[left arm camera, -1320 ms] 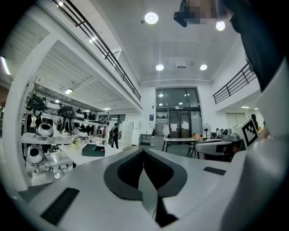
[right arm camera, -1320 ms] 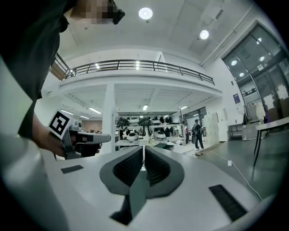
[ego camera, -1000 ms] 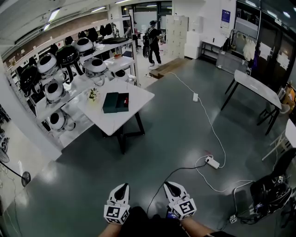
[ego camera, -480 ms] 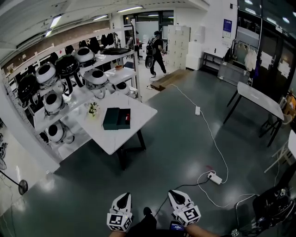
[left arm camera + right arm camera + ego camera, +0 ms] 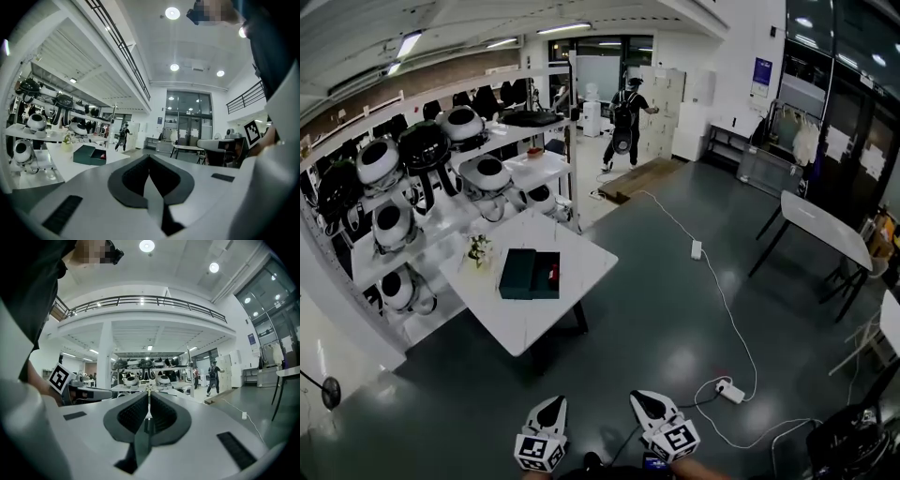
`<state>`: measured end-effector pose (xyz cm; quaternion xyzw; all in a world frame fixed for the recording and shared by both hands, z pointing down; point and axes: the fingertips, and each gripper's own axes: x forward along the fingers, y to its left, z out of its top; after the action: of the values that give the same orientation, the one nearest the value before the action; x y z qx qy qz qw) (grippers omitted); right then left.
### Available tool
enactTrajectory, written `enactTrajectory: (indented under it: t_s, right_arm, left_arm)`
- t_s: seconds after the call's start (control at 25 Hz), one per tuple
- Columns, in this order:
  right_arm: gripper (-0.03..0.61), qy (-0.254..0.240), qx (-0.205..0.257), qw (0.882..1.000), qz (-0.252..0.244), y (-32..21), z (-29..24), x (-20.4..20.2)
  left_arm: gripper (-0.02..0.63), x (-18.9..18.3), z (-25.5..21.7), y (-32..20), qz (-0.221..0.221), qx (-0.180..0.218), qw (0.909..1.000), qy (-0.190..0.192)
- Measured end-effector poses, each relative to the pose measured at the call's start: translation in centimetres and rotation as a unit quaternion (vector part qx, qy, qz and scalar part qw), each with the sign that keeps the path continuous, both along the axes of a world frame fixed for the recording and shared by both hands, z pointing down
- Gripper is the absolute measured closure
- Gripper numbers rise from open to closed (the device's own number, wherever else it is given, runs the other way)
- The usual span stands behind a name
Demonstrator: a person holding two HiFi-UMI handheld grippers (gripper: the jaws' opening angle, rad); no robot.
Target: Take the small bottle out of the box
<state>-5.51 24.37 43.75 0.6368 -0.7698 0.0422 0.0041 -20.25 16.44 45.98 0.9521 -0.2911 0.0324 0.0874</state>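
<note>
both hand-held tools sat side by side at the near edge of the head view. the left gripper [image 5: 550,405] had its jaws pressed together on nothing, and the right gripper [image 5: 640,401] was likewise closed and empty. ahead and off to the left, well apart from either, stood the white square-topped table [image 5: 572,298]. on it lay the dark green rectangular box [image 5: 519,274], its long axis running across the view and its open compartment at the right end. a small red object [image 5: 553,275] lay inside that end, probably the small bottle, though too tiny to be sure. the left gripper was slightly the nearer. only bare floor lay between, and the white power strip with its cable [image 5: 730,392] sat off to the right, clear of the path. near the box stood a small potted plant [image 5: 476,249]. behind the table rose white shelving [image 5: 441,211] loaded with round robot heads.
</note>
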Motion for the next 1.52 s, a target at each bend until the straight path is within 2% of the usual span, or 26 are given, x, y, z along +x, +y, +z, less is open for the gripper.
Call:
enactTrajectory:
  t_s: [0.2, 0.48, 0.64, 0.8, 0.92, 1.16, 1.24, 1.4, 1.52]
  right_arm:
    - [0.54, 0.003, 0.003, 1.0, 0.01, -4.3, 0.1, 1.9]
    - [0.54, -0.008, 0.002, 1.0, 0.014, -8.1, 1.0, 5.1]
    - [0.54, -0.008, 0.02, 1.0, -0.007, -12.3, 1.2, 7.6]
    - [0.54, -0.015, 0.037, 0.999, -0.032, -17.5, 1.1, 11.3]
    - [0.54, -0.015, 0.048, 0.997, -0.053, -21.0, 0.4, 14.9]
    - [0.54, -0.011, 0.036, 0.997, -0.075, -27.6, 0.5, 22.7]
    - [0.54, -0.014, 0.033, 0.996, -0.078, -29.6, 0.7, 24.8]
    - [0.54, -0.015, 0.035, 0.995, -0.09, -33.3, 1.3, 27.8]
    - [0.54, -0.021, 0.019, 0.996, -0.089, -35.6, 2.5, 29.2]
  left_arm:
    - [0.598, 2.2, 1.1, -4.9, 0.014, 0.0, 0.9999, 0.003]
    - [0.598, 4.7, 3.2, -9.8, 0.005, -0.018, 0.9998, -0.004]
    - [0.6, 6.7, 3.7, -13.5, -0.011, -0.016, 0.9997, -0.011]
    - [0.6, 10.5, 3.6, -17.1, -0.019, -0.016, 0.9997, -0.007]
    - [0.6, 14.0, 3.1, -20.0, -0.045, -0.015, 0.9989, -0.002]
    - [0.6, 19.9, 0.8, -26.0, -0.09, -0.004, 0.996, -0.003]
    - [0.6, 21.0, 0.3, -27.9, -0.117, 0.005, 0.9931, -0.007]
    - [0.6, 22.0, 0.1, -31.1, -0.193, 0.015, 0.9811, -0.008]
    - [0.6, 22.7, 0.4, -33.1, -0.21, 0.013, 0.9776, -0.012]
